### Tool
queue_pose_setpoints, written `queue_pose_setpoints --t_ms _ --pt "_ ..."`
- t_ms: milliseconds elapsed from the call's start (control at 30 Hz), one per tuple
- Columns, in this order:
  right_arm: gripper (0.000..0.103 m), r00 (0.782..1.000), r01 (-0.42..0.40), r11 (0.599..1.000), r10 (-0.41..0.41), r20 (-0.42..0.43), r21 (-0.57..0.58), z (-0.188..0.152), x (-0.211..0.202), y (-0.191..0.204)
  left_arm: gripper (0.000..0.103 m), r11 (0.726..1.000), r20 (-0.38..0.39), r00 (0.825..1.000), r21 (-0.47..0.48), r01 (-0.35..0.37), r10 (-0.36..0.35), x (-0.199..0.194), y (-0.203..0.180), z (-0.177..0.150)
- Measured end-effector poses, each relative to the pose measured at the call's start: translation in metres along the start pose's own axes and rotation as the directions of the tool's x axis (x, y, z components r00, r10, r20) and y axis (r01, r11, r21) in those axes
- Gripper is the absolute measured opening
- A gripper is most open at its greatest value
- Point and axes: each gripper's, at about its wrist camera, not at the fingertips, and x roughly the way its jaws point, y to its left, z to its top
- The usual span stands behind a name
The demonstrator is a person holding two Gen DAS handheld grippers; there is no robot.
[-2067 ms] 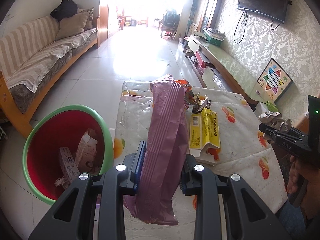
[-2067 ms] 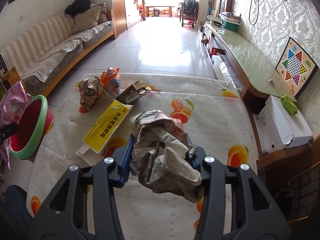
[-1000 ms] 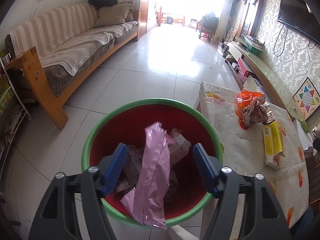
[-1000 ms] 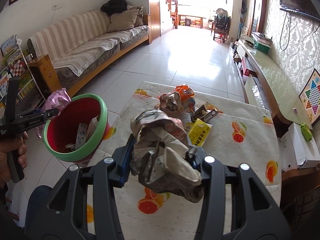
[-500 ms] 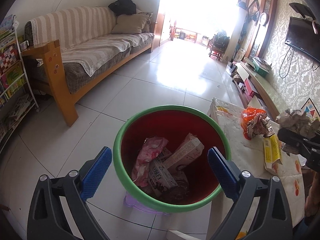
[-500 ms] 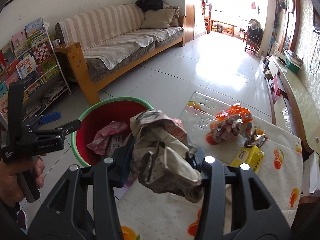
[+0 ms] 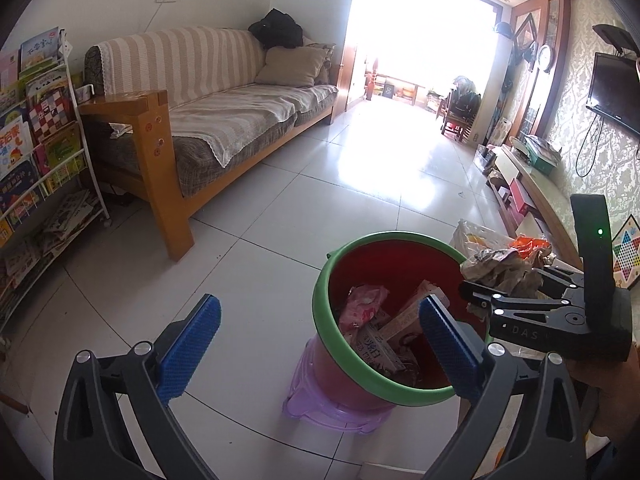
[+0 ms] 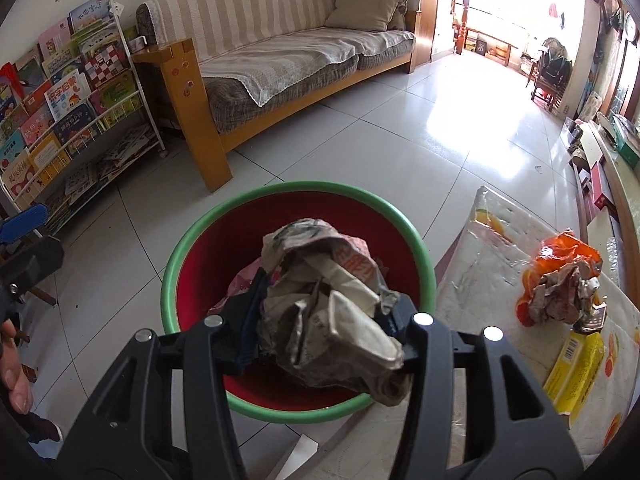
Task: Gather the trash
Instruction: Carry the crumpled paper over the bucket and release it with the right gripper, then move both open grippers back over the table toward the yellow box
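Red inside and green at the rim, the waste bin (image 8: 416,240) is seen standing on a translucent purple stool (image 7: 304,404) on the white tiled floor (image 7: 340,184), just beside the corner of the tabletop (image 8: 480,280), which is covered with a fruit-print cloth. Inside the bin a pink wrapper (image 7: 362,304) and flattened cartons (image 7: 394,326) are shown lying together. The left tongs (image 7: 320,344) are held wide apart and empty, with one blue pad (image 7: 190,340) over the bare floor and the other in front of the bin's rim. The right tongs (image 8: 324,316) are held directly above the bin's mouth; a crumpled grey paper wad (image 8: 332,308) is seen between the jaws, which are opening, the wad still lying against both pads. In the left wrist view the same wad (image 7: 502,266) is seen at the bin's right rim. On the tabletop an orange wrapper bundled with crumpled foil (image 8: 560,280) and a yellow box (image 8: 576,368) are left near each other, well apart from the bin. A striped sofa (image 7: 224,92) and a rack of picture books (image 8: 68,120) are shown along the far wall
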Motion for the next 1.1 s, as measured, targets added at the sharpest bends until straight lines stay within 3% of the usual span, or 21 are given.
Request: queue_pose_setpoints --t_ms 67,100,167,533,767,967,1100 --pt "0.072 1.000 0.007 1.000 -0.007 -0.010 0.002 -0.001 0.004 0.001 0.095 1.000 -0.006 1.000 -0.001 -0.001 0.001 0.002 0.002 -0.001" --pt "0.087 1.000 0.020 1.000 -0.020 0.001 0.005 -0.002 0.002 0.000 0.095 1.000 -0.008 1.000 -0.002 0.000 0.000 0.003 0.003 -0.001" --pt "0.096 0.999 0.041 0.999 -0.041 0.023 0.002 -0.003 -0.003 -0.001 0.095 1.000 -0.011 1.000 -0.004 0.002 -0.002 0.005 0.001 -0.002" --pt "0.098 0.996 0.077 0.996 -0.079 0.045 0.041 -0.025 -0.046 -0.031 0.095 0.995 -0.028 0.997 0.062 0.072 -0.070 0.006 -0.058 -0.003" --pt "0.098 0.990 0.132 0.982 -0.138 0.036 0.136 -0.070 -0.089 -0.092 0.095 0.968 -0.077 0.981 0.169 0.186 -0.176 0.008 -0.144 -0.016" --pt "0.098 0.974 0.205 0.951 -0.222 0.049 0.232 -0.111 -0.137 -0.156 0.095 0.928 -0.122 0.954 0.225 0.296 -0.275 0.014 -0.226 -0.028" --pt "0.098 0.959 0.261 0.924 -0.282 0.038 0.278 -0.137 -0.164 -0.196 0.095 0.905 -0.144 0.942 0.264 0.333 -0.304 0.026 -0.279 -0.035"
